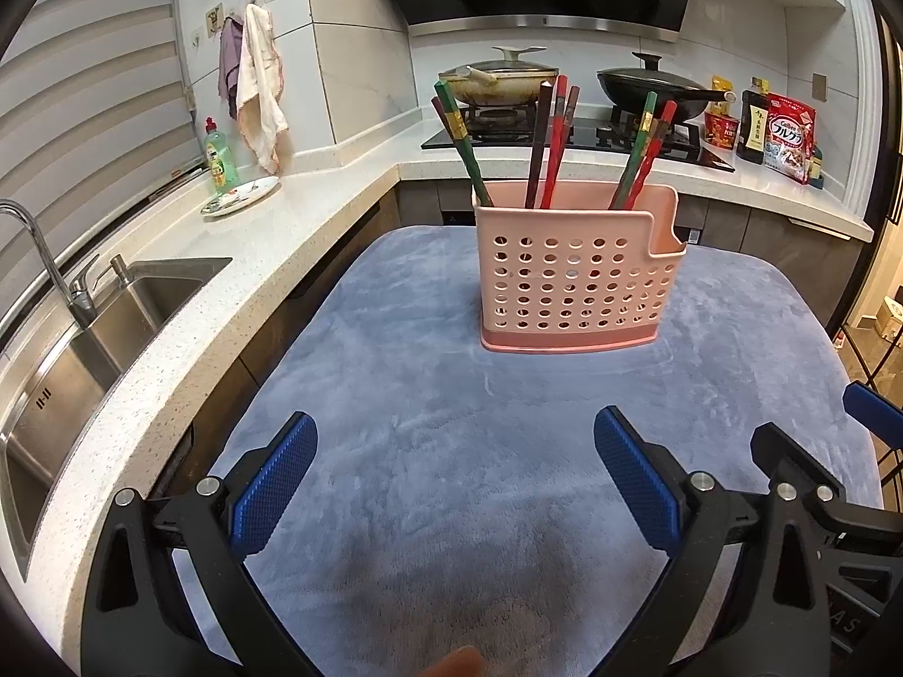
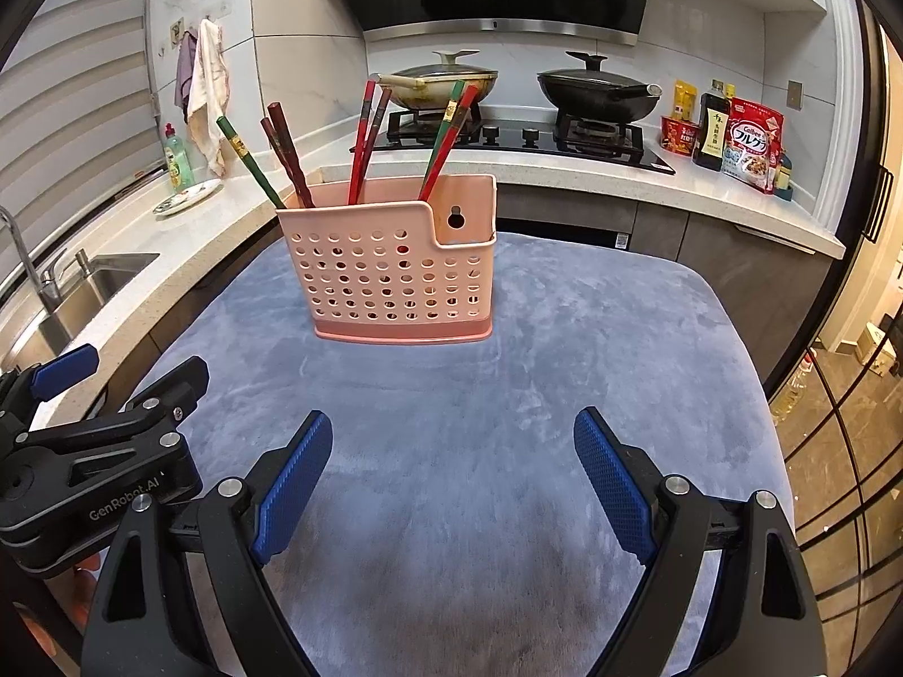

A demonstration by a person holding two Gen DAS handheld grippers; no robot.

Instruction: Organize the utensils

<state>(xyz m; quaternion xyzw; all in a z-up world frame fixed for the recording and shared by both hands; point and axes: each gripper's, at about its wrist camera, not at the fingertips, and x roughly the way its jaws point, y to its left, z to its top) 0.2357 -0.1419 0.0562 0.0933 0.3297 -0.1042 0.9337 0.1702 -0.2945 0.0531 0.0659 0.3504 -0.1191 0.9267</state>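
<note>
A pink perforated utensil holder [image 1: 575, 276] [image 2: 395, 271] stands upright on the blue-grey cloth [image 1: 451, 395] [image 2: 508, 372]. Several red, green and brown chopsticks [image 1: 550, 141] [image 2: 361, 141] lean out of its top in three clusters. My left gripper [image 1: 454, 434] is open over bare cloth, well short of the holder, nothing between its blue pads [image 1: 276, 485]. My right gripper [image 2: 451, 434] is likewise open and empty, the holder ahead and slightly left. The left gripper's black body [image 2: 101, 440] shows at the left edge of the right wrist view; the right gripper's fingertip [image 1: 875, 412] shows at the right edge of the left wrist view.
A white counter [image 1: 169, 338] with a steel sink [image 1: 84, 338] and tap runs along the left, holding a dish-soap bottle [image 1: 220, 155] and a plate [image 1: 240, 196]. Behind, a stove [image 1: 575, 132] carries two lidded pans. Bottles and food packets [image 2: 728, 138] stand at back right.
</note>
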